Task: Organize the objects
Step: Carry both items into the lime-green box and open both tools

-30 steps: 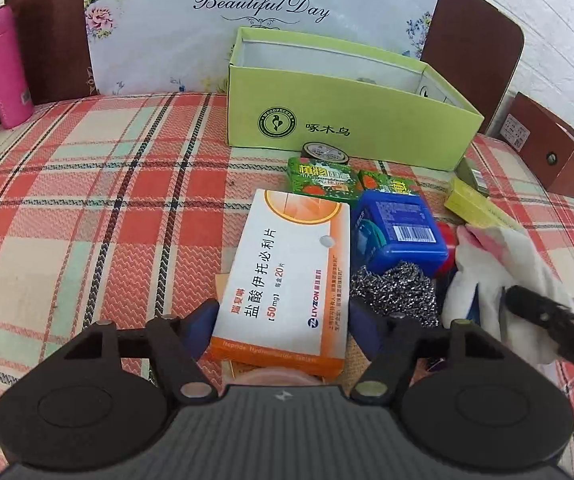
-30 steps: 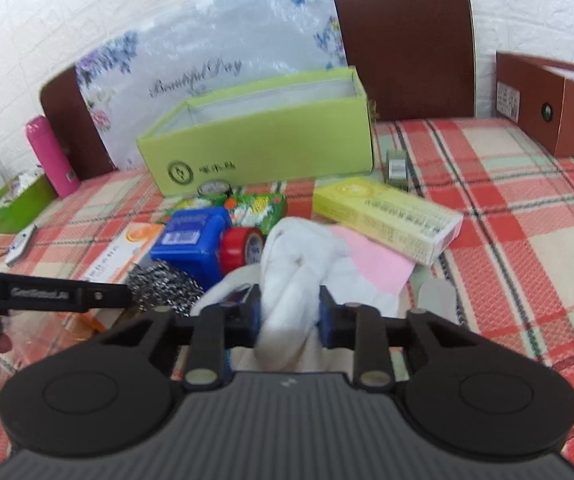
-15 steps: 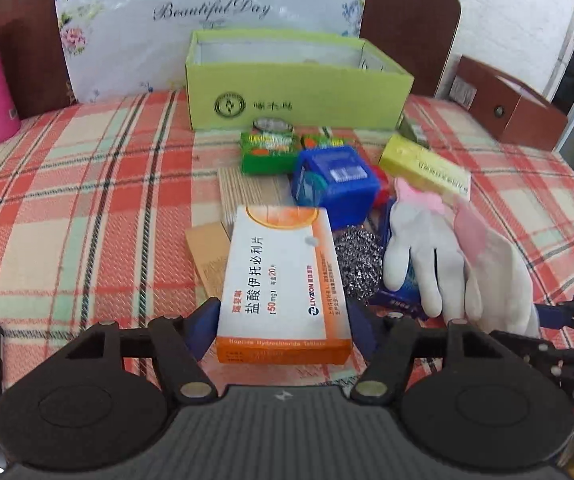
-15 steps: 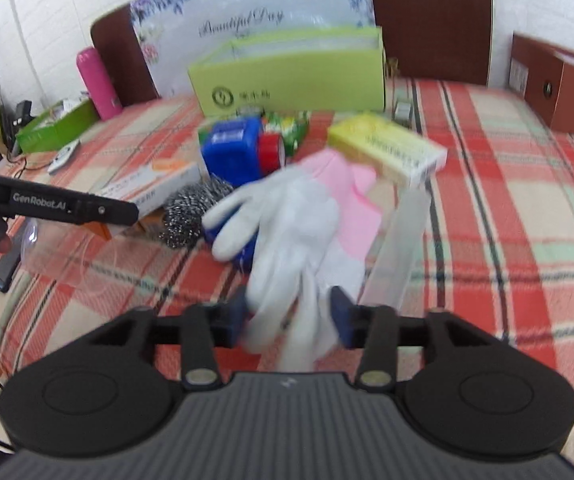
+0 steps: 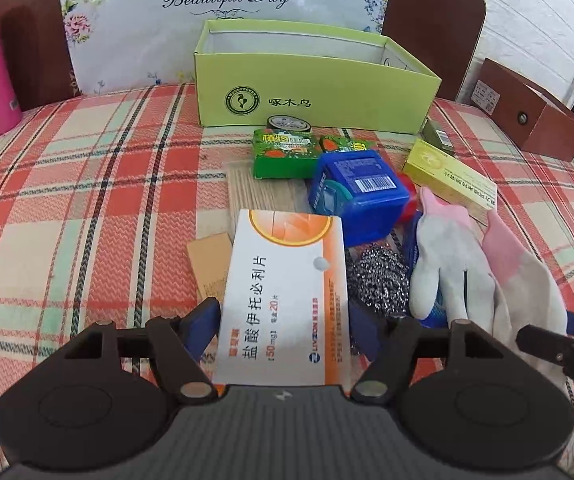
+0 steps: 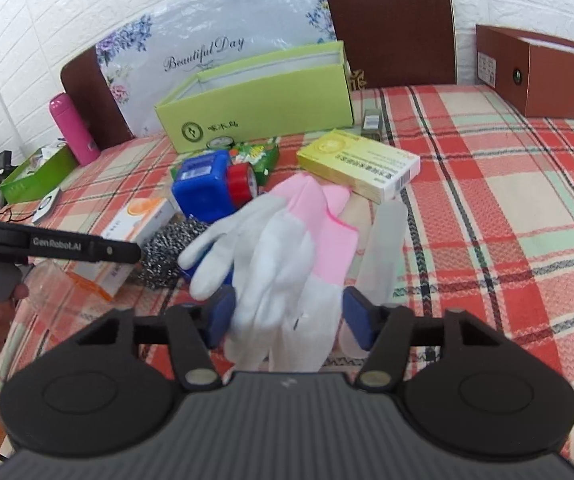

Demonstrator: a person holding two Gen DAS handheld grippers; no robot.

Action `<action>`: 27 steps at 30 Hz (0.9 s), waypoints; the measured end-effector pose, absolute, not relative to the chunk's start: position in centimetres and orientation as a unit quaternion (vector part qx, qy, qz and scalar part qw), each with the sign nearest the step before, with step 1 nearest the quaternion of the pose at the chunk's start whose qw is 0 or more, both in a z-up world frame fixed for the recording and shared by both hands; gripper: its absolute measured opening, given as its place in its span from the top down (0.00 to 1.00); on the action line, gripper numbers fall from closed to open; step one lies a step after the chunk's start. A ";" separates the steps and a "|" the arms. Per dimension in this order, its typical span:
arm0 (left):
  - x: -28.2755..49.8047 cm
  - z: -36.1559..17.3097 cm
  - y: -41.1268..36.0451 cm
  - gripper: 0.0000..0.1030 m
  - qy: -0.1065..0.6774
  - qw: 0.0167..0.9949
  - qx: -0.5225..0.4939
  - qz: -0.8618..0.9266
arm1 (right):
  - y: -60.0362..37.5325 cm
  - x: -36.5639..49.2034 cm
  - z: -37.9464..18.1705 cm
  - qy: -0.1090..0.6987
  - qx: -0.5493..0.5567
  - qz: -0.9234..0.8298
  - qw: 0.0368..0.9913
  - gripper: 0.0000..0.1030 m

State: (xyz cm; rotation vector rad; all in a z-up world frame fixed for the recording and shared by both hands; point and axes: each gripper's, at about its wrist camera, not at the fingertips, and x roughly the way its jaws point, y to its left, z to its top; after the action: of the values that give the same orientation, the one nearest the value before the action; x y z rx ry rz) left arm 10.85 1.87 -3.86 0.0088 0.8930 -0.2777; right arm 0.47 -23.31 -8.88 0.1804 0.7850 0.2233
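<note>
Left gripper point(image 5: 283, 320): jaws wide, clamped on white-and-orange medicine box point(image 5: 287, 292), box lifted above checked tablecloth point(image 5: 87, 200). Right gripper point(image 6: 289, 314): jaws closing, white gloves point(image 6: 271, 256) between pads, pads not pressing. Nearby: steel scourer point(image 5: 379, 280), blue container point(image 5: 361, 192), yellow carton point(image 6: 361, 164). Green box point(image 5: 311, 92) behind, open-topped.

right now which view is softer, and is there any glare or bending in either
Right wrist view: slightly soft, the white gloves mildly blurred, the brick wall lines bowed by the fisheye. Left wrist view: sharper, print on the medicine box legible, though its near half looks washed out by glare; dark corners in both.
</note>
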 end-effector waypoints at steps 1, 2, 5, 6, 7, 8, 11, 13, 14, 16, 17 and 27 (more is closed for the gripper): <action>10.9 -3.8 1.8 0.33 0.430 0.893 0.004 -0.133 | -23.2 0.6 -9.1 0.386 0.087 0.110 0.912 0.71; 11.0 -3.7 1.9 0.33 0.430 0.892 0.000 -0.137 | -23.1 0.6 -9.2 0.388 0.087 0.114 0.910 0.77; 10.7 -3.1 2.1 0.33 0.428 0.891 -0.011 -0.151 | -23.0 0.1 -8.1 0.366 0.084 0.122 0.919 0.87; 10.6 -2.7 2.2 0.33 0.423 0.893 -0.010 -0.153 | -23.0 0.0 -7.6 0.357 0.080 0.121 0.923 0.88; 10.4 -2.2 2.2 0.33 0.417 0.896 -0.013 -0.156 | -23.0 0.0 -6.9 0.348 0.077 0.122 0.926 0.88; 10.3 -1.7 2.3 0.33 0.411 0.897 -0.019 -0.159 | -23.1 0.1 -6.4 0.340 0.076 0.124 0.929 0.88; 9.9 0.5 2.4 0.33 0.387 0.907 -0.026 -0.166 | -23.3 0.7 -4.7 0.320 0.077 0.135 0.934 0.89; 9.9 2.1 2.4 0.33 0.367 0.914 -0.025 -0.172 | -23.4 1.4 -3.6 0.308 0.080 0.141 0.937 0.89; 10.0 2.9 2.3 0.33 0.358 0.917 -0.024 -0.175 | -23.5 1.9 -3.0 0.302 0.086 0.147 0.938 0.89; 10.4 4.5 2.2 0.33 0.342 0.922 -0.026 -0.178 | -23.5 2.9 -1.8 0.289 0.097 0.163 0.938 0.89; 10.7 5.2 2.1 0.33 0.334 0.925 -0.026 -0.178 | -23.4 3.5 -1.2 0.282 0.099 0.171 0.939 0.89; 18.0 9.6 0.7 0.33 0.292 0.941 -0.045 -0.163 | -20.9 12.5 3.9 0.217 0.087 0.199 0.952 0.89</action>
State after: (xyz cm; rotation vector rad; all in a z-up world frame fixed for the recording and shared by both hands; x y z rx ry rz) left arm 17.99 0.70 9.59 -0.0916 0.5954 -0.3321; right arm 12.48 -20.90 3.88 0.1770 0.4415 0.4039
